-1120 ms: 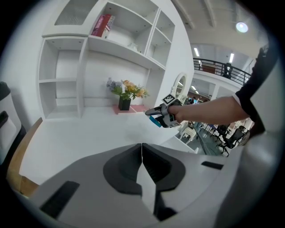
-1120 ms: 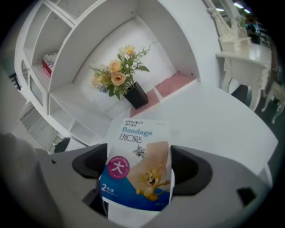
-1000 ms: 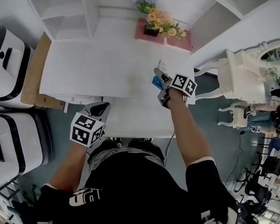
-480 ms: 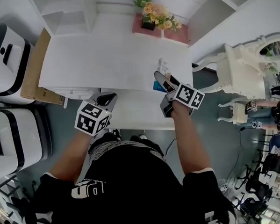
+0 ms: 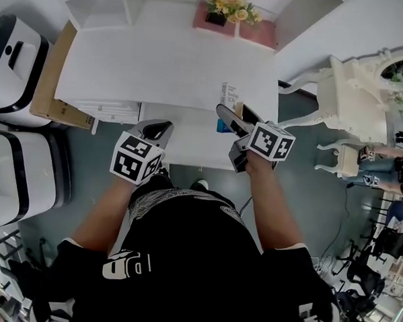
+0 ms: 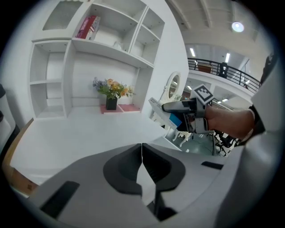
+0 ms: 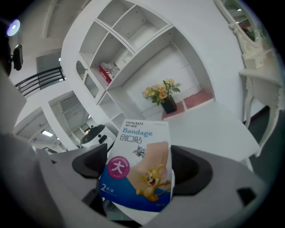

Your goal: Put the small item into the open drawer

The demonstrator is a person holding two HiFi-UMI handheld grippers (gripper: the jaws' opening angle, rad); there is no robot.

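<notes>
Here the right gripper (image 5: 233,113) had its fingers (image 7: 191,171) closed on a small bandage box (image 7: 140,171), which stood upright between them with its printed face toward that gripper's camera, white at the top and blue at the bottom. From the head view, box and fingers hung over the right part of the open drawer (image 5: 189,143), which stuck out from under the front edge of the white bench (image 5: 159,67); whether the box touched the drawer could not be told. The left gripper (image 5: 156,129) was off to the left of the box, over the drawer's left front corner, its fingers (image 6: 120,167) pressed together with nothing between them. Beyond the left fingers lay the bare bench top, and off to their right the other gripper with the box showed in the air. Far ahead of both pairs of fingers, a pot of flowers (image 5: 230,5) stood at the back of the bench below white shelves (image 6: 111,40).
</notes>
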